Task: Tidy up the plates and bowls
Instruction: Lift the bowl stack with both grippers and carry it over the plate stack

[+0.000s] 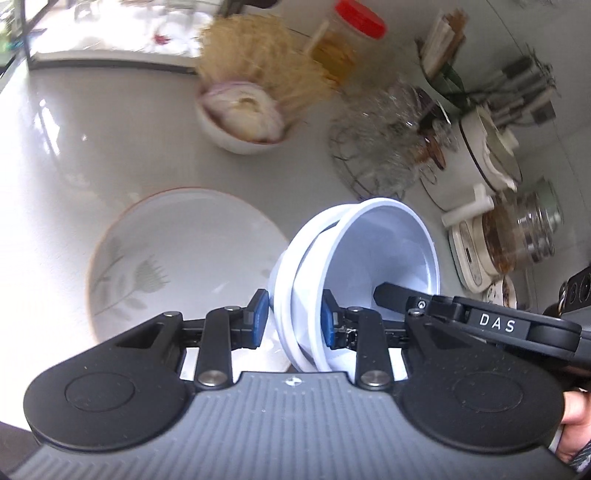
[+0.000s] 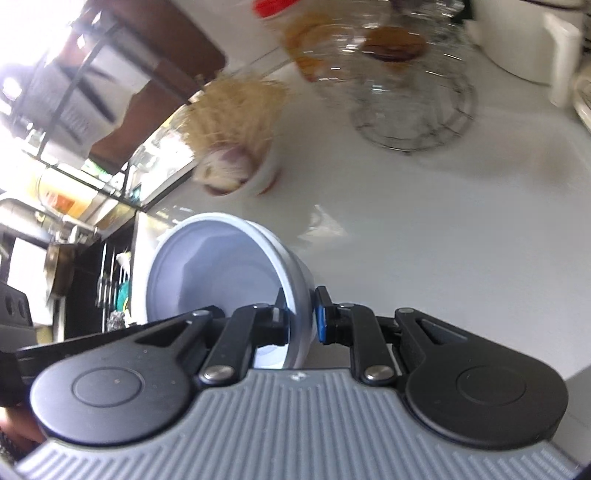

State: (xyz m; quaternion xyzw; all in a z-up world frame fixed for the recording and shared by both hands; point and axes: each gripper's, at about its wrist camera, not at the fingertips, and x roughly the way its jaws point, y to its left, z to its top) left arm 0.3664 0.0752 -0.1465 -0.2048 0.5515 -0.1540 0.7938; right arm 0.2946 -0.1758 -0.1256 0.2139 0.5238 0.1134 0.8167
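Glossy white bench (image 2: 424, 229) is showing open room centre and right in the right wrist view; the far edge is crowding with a wire basket of clear glassware (image 1: 380, 147), a white ceramic bowl holding sliced onion and dry noodles (image 1: 243, 110) and a red-lidded plastic jar (image 1: 351, 33). A wide shallow white plate with a grey flower print and thin orange rim (image 1: 177, 254) is sitting flat on the bench, left of the left tongs (image 1: 291, 321). Two nested pale blue smooth plastic bowls (image 1: 354, 266) are tilting on edge, opening facing right. Left tongs are gripping the stacked rims between blue pads; right tongs (image 2: 301, 321) are pinching the inner bowl's wall from the opposite side.
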